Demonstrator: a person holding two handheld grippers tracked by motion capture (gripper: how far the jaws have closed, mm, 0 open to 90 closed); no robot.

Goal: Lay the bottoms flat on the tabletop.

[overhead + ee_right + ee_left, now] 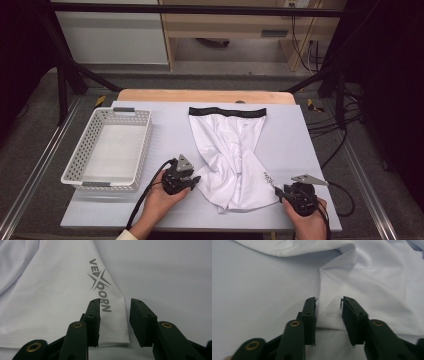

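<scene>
White shorts (230, 150) with a black waistband (227, 112) lie flat on the pale table (300, 145), legs towards me and twisted over each other. My left gripper (196, 178) lies at the left leg's hem. In the left gripper view the stitched hem of the shorts (367, 277) runs between the jaws of that gripper (329, 302), which stand apart and do not press on it. My right gripper (278, 191) is at the right leg's corner. In the right gripper view its jaws (115, 302) straddle the hem corner of the shorts (50, 295) below a grey printed logo (100, 285), open.
A white perforated basket (107, 186) stands on the left part of the table, with nothing in it. The table's front edge runs just below both hands. Black frame bars and cables lie beyond the table's sides.
</scene>
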